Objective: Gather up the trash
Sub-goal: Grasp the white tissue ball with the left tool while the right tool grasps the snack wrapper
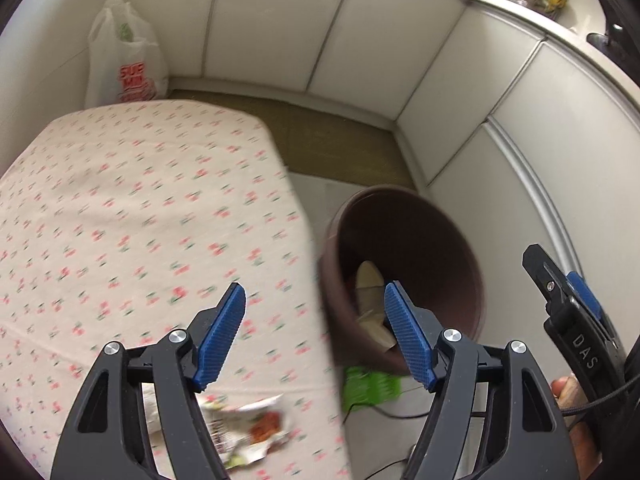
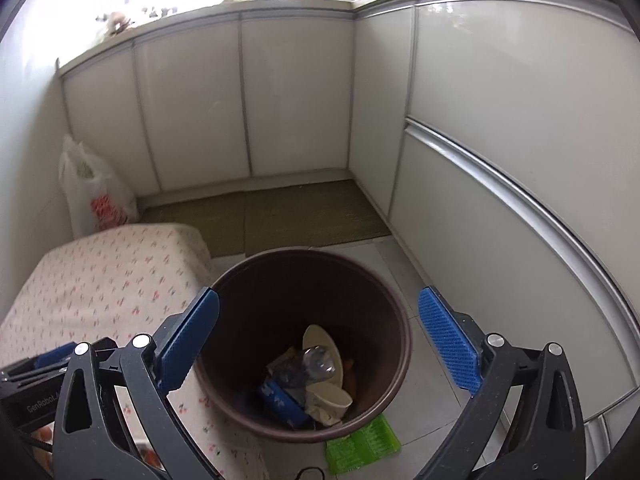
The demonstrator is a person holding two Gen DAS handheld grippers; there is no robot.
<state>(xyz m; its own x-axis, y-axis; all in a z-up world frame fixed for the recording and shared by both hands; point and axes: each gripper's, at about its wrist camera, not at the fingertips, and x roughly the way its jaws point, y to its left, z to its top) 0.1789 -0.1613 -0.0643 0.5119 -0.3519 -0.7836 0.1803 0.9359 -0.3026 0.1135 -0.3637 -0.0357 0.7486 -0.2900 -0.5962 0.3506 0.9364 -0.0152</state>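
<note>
Brown bin [image 2: 304, 280] on the floor beside the cloth-covered bench [image 2: 100, 276], part filled with trash.

Inside the bin lie a clear plastic bottle [image 2: 318, 362], a cream oval plate or lid [image 2: 320, 340], a blue printed packet [image 2: 278, 398] and crumpled pale paper [image 2: 326, 408]; the rest at the bottom is too dark to tell. A green leaflet [image 2: 362, 446] lies flat on the floor tiles, touching the bin's near side. A crumpled snack wrapper [image 1: 256, 428] rests on the bench's near edge, beneath the left gripper [image 1: 314, 334], whose fingers stand released with nothing between them. The right gripper [image 2: 318, 340] hangs over the bin's mouth, its fingers spread wide and empty. A white plastic bag [image 1: 124, 60] with red print stands in the corner behind the bench.
</note>
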